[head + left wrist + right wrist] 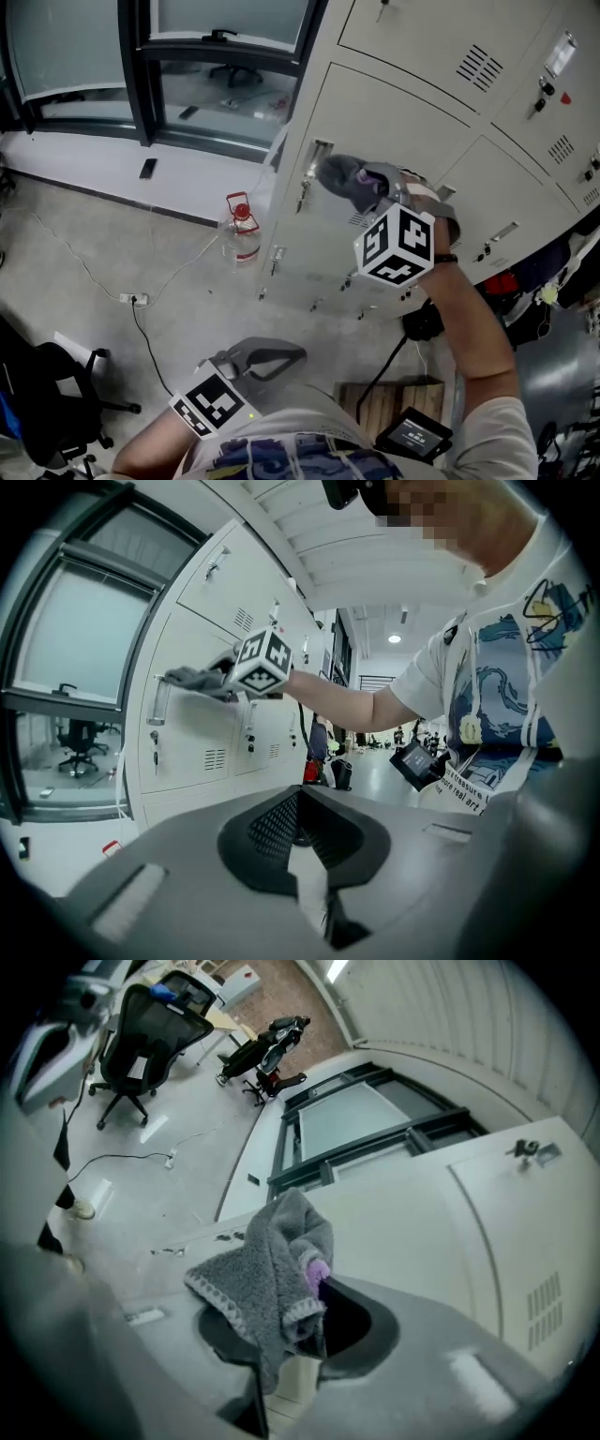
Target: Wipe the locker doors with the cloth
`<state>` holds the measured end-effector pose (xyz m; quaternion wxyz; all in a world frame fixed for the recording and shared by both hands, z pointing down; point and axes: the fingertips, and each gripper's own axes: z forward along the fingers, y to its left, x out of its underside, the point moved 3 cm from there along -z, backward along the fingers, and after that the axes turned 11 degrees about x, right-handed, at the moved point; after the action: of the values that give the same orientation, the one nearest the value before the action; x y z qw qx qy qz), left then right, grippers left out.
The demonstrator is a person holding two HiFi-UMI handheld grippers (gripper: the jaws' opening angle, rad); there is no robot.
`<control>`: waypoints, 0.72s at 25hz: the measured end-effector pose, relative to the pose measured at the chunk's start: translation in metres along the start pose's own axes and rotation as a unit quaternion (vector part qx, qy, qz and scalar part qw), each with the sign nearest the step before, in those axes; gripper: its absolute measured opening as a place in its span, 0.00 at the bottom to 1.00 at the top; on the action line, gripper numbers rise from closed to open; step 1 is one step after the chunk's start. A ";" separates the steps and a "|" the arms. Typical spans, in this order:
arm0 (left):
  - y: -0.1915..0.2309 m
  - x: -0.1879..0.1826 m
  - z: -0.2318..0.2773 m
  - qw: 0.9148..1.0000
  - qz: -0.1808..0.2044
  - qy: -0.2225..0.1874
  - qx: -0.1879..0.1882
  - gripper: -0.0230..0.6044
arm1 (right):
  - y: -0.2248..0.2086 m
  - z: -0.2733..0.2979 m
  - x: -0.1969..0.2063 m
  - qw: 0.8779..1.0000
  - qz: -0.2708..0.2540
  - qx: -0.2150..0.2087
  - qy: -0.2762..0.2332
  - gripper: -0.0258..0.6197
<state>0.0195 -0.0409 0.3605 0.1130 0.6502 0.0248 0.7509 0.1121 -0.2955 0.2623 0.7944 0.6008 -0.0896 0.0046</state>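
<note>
Beige metal lockers (394, 112) fill the upper right of the head view. My right gripper (364, 189) is shut on a grey cloth (339, 178), which is pressed to a locker door beside its recessed handle (317, 152). In the right gripper view the cloth (267, 1274) drapes over the jaws of the right gripper (302, 1333), with the door (412, 1232) just behind it. My left gripper (265, 357) hangs low near my body, away from the lockers, jaws together and empty. The left gripper view shows the left gripper (305, 860) below, and the cloth (192, 679) on the door ahead.
A clear water bottle with a red cap (242, 230) stands on the floor at the lockers' foot. A power strip and cable (131, 300) lie on the floor, and a black office chair (47, 398) sits lower left. A wooden pallet (394, 398) and a small screen device (412, 433) are near my feet.
</note>
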 end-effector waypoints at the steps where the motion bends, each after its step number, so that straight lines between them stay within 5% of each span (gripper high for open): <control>1: -0.001 -0.001 0.001 1.000 0.002 0.000 0.002 0.04 | -0.019 -0.005 -0.006 1.000 0.000 0.016 -0.005 0.20; 10: -0.006 -0.002 0.001 1.000 0.007 0.001 0.006 0.04 | -0.133 -0.017 -0.055 0.991 -0.028 0.130 -0.025 0.20; 18: -0.003 0.001 -0.009 1.000 0.003 -0.004 -0.008 0.04 | -0.124 0.022 -0.052 0.992 -0.035 0.125 -0.002 0.20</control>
<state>0.0106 -0.0369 0.3591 0.1157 0.6523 0.0167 0.7489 0.0722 -0.3453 0.1419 0.7124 0.6982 -0.0689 -0.0137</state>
